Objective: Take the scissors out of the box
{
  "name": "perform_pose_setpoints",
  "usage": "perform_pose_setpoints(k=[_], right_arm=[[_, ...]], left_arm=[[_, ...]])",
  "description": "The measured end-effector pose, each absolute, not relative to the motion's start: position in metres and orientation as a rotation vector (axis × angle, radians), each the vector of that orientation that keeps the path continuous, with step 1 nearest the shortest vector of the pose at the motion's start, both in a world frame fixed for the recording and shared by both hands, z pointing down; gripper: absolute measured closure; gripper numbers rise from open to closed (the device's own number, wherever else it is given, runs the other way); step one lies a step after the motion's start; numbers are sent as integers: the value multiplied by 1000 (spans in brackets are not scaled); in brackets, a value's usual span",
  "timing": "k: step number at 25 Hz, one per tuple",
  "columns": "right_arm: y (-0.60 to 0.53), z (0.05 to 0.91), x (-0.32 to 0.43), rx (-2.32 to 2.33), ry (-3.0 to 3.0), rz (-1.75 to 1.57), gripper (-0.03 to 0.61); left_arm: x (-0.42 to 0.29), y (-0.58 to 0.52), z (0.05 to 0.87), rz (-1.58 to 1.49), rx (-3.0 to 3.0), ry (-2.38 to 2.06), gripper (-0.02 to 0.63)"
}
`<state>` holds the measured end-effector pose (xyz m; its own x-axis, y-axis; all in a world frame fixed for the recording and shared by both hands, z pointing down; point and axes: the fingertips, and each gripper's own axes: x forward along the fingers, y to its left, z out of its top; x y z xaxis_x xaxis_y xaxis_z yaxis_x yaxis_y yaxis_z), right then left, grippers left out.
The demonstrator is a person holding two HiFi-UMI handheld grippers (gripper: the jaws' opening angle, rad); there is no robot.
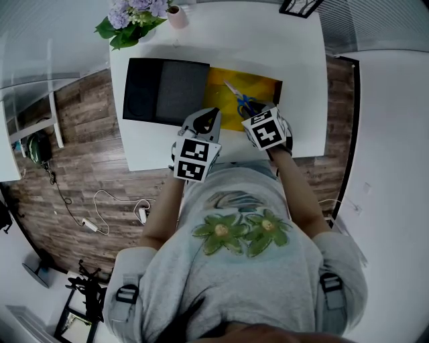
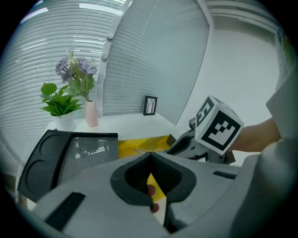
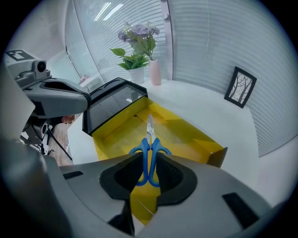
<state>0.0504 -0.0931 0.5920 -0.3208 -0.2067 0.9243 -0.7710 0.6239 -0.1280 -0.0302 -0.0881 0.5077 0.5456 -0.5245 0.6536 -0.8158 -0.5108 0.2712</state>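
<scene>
The blue-handled scissors (image 1: 241, 102) lie flat on the floor of the open yellow box (image 1: 261, 84), blades pointing away from me. My right gripper (image 1: 260, 110) points steeply down over their handles. In the right gripper view the scissors (image 3: 150, 124) run straight up from the right gripper (image 3: 149, 152). Its jaws stand a little apart, the handle loops show in the gap, and I see no pad pressing on them. My left gripper (image 1: 209, 119) hovers at the box's near edge. Its jaws meet at the tips (image 2: 150, 156) and hold nothing.
The box's black lid (image 1: 164, 90) lies open to the left of the yellow part. A pink vase of flowers (image 1: 137, 15) and a small picture frame (image 1: 298, 7) stand at the table's far side. The white table's near edge (image 1: 221, 161) is just in front of me.
</scene>
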Motion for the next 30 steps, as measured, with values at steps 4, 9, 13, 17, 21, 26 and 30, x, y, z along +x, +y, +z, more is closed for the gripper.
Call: perform_pose_setpoints(k=[4, 9, 13, 17, 21, 26, 30], right_arm=[[-93, 585, 51, 787, -1858, 698, 492], [-95, 578, 50, 799, -1886, 680, 492], [-92, 571, 51, 811, -1896, 689, 492], [-91, 563, 50, 815, -1914, 683, 491], [-90, 556, 49, 816, -1929, 673, 491], [-90, 551, 48, 819, -1953, 657, 491], [-87, 542, 48, 823, -1967, 651, 491]], left_arm=[[-29, -87, 505, 679, 2229, -1078, 615], [-29, -88, 505, 682, 2239, -1077, 615], [-27, -86, 505, 683, 2241, -1068, 615], [-26, -85, 504, 683, 2246, -1062, 615], [-26, -85, 504, 694, 2254, -1057, 615], [-27, -87, 501, 685, 2267, -1062, 615], [-29, -85, 499, 691, 2275, -1063, 615]])
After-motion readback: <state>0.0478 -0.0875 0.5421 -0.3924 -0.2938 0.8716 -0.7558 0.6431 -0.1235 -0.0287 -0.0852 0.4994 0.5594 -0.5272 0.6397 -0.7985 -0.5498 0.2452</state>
